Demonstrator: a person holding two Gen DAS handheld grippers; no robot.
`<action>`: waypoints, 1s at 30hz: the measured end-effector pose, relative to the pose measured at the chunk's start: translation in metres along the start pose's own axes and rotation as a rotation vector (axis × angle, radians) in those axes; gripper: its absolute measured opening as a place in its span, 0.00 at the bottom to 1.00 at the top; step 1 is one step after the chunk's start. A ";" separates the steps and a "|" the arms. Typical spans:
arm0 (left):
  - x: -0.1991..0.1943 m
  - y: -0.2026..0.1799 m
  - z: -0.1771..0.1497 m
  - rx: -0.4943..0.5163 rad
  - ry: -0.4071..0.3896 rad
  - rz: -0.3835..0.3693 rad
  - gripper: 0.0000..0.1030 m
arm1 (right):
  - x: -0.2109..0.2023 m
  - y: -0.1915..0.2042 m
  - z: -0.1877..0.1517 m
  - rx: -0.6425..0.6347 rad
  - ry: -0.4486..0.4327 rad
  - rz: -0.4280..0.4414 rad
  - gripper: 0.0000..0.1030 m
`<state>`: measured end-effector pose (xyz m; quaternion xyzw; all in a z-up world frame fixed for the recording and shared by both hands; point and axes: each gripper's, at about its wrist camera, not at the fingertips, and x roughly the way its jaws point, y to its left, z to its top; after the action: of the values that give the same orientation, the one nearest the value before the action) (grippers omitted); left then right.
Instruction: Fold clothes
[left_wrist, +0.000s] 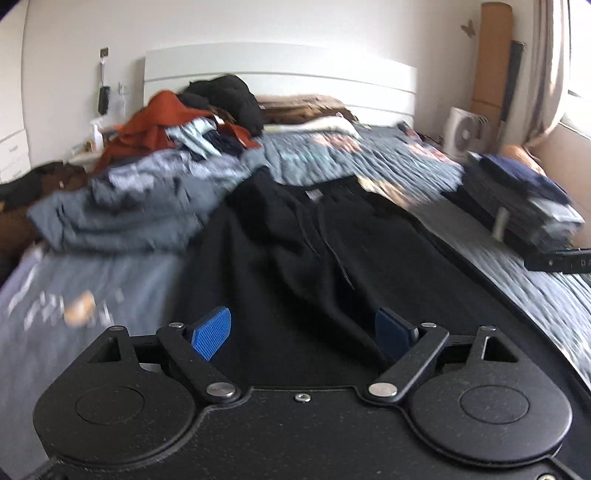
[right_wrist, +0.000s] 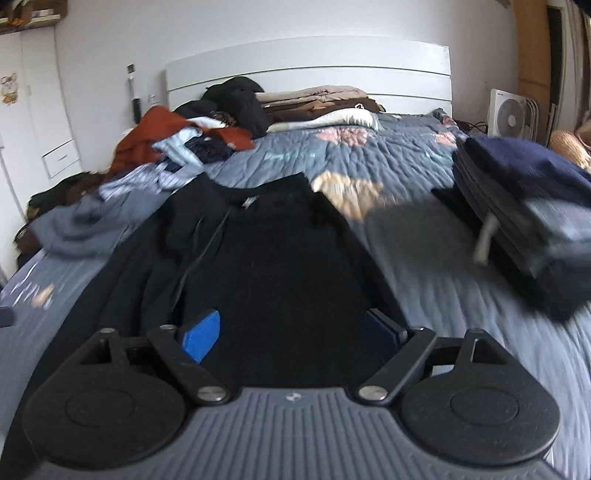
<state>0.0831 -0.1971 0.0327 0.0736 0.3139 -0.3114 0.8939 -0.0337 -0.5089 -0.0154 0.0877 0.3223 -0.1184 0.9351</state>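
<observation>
Left gripper, right gripper: jaws wide, empty, above black garment | step: garment spread on quilted bedspread, unfolded | next: grasp near edge.

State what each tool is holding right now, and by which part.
Nothing is held. The left tool and right tool both stand open above the black garment spread on the bed.
</observation>
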 end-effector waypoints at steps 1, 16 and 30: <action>-0.006 -0.013 -0.012 0.004 0.018 -0.001 0.82 | -0.016 0.000 -0.017 0.004 -0.002 -0.012 0.83; -0.045 -0.157 -0.147 -0.084 0.202 -0.251 0.82 | -0.138 -0.116 -0.157 0.036 0.197 -0.140 0.81; -0.025 -0.224 -0.211 0.023 0.302 -0.281 0.32 | -0.125 -0.164 -0.220 -0.029 0.413 -0.059 0.78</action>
<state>-0.1762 -0.2934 -0.1050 0.0853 0.4481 -0.4221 0.7835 -0.3028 -0.5921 -0.1231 0.0872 0.5111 -0.1208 0.8465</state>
